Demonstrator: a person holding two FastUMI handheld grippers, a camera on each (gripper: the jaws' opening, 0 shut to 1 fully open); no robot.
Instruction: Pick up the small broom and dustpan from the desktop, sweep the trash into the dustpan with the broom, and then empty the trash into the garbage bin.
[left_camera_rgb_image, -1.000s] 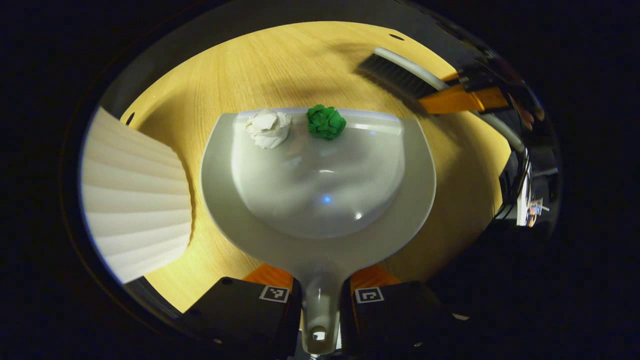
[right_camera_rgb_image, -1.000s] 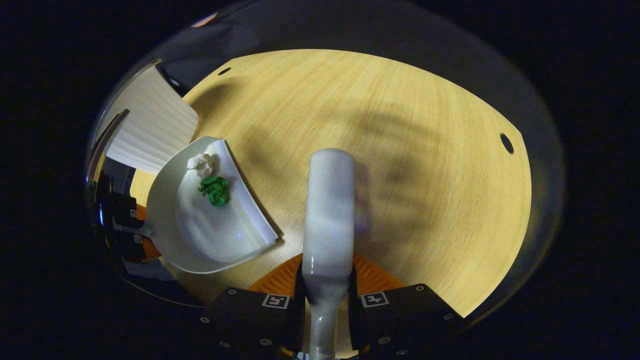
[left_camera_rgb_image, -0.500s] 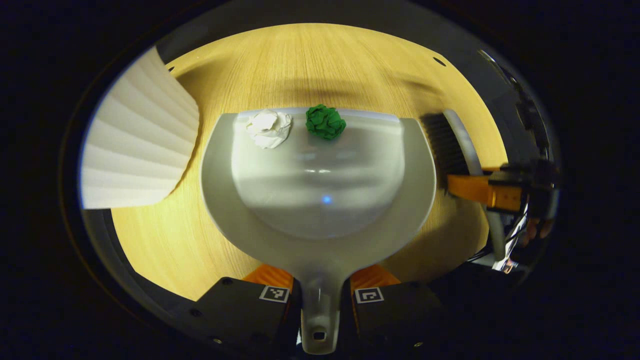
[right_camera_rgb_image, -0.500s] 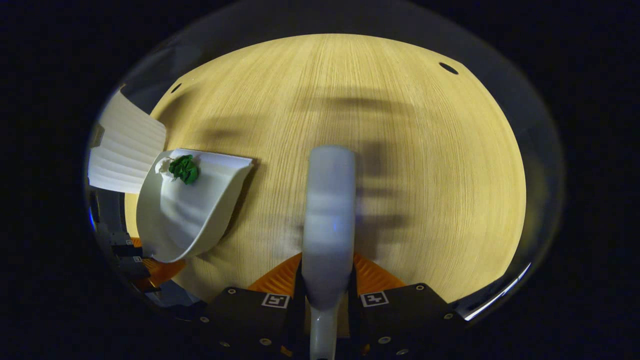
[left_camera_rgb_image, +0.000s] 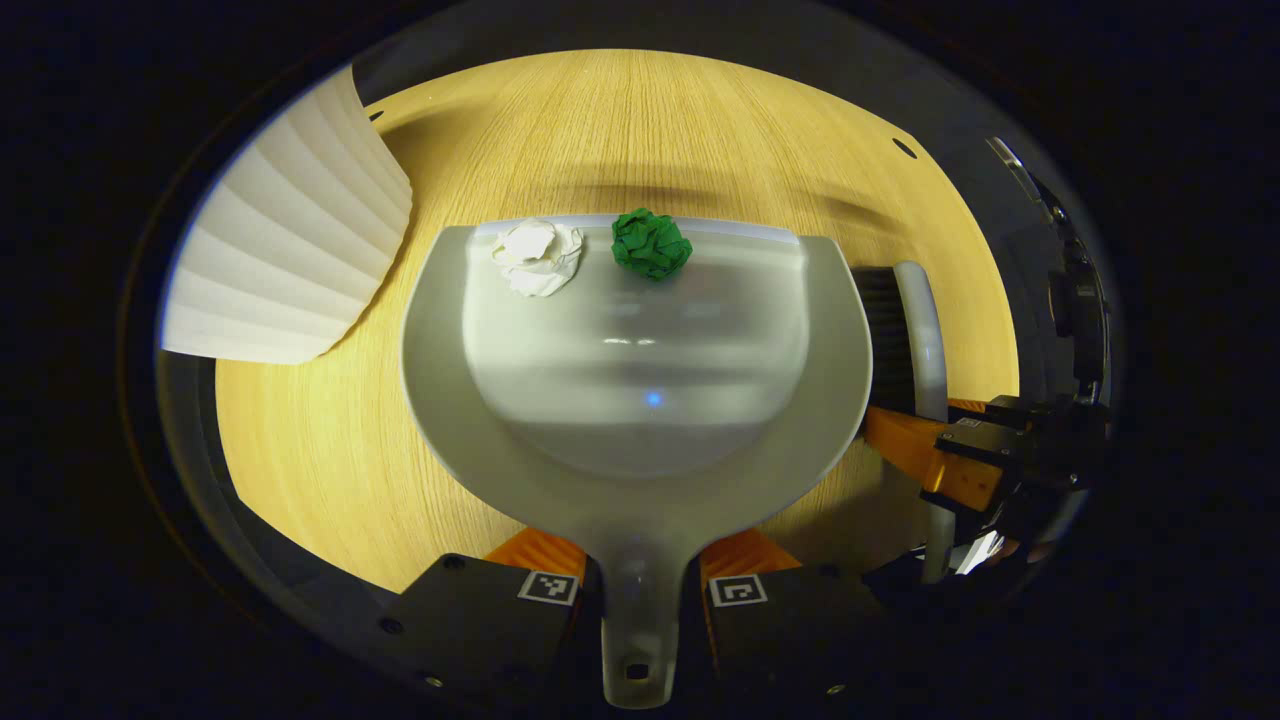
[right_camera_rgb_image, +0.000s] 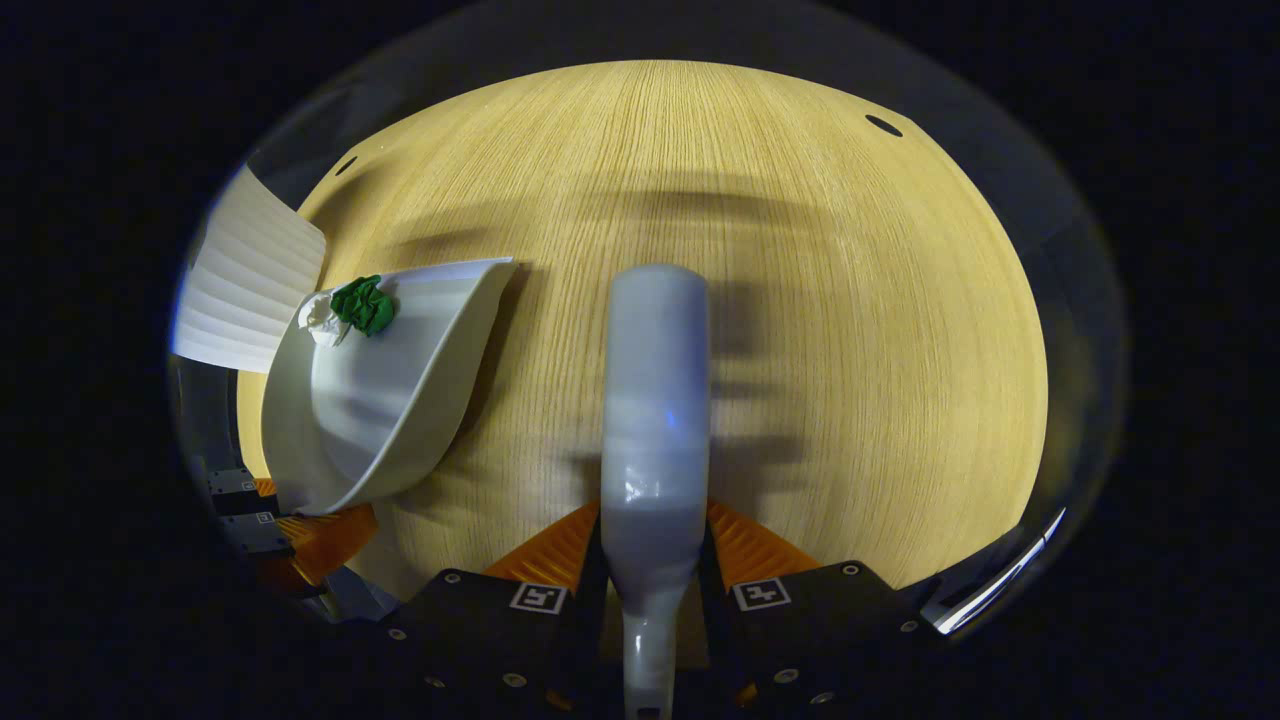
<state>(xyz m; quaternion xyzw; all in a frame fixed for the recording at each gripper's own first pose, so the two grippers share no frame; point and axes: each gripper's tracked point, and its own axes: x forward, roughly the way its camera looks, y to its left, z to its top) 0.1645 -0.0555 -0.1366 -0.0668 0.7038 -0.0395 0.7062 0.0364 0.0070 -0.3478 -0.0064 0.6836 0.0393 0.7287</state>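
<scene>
The dustpan (left_camera_rgb_image: 640, 400), with both paper balls near its lip, is gripped by the left jaws on its handle. The garbage bin (left_camera_rgb_image: 290, 260) lies ahead-left of it, nearest this hand. The broom (right_camera_rgb_image: 655, 420) is clamped in the right jaws.

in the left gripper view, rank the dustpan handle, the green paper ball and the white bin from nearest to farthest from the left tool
1. dustpan handle: clamped in the left tool, bottom centre.
2. green paper ball: at the pan's front lip, straight ahead.
3. white bin: off to the upper left, apparently slightly farther.
</scene>
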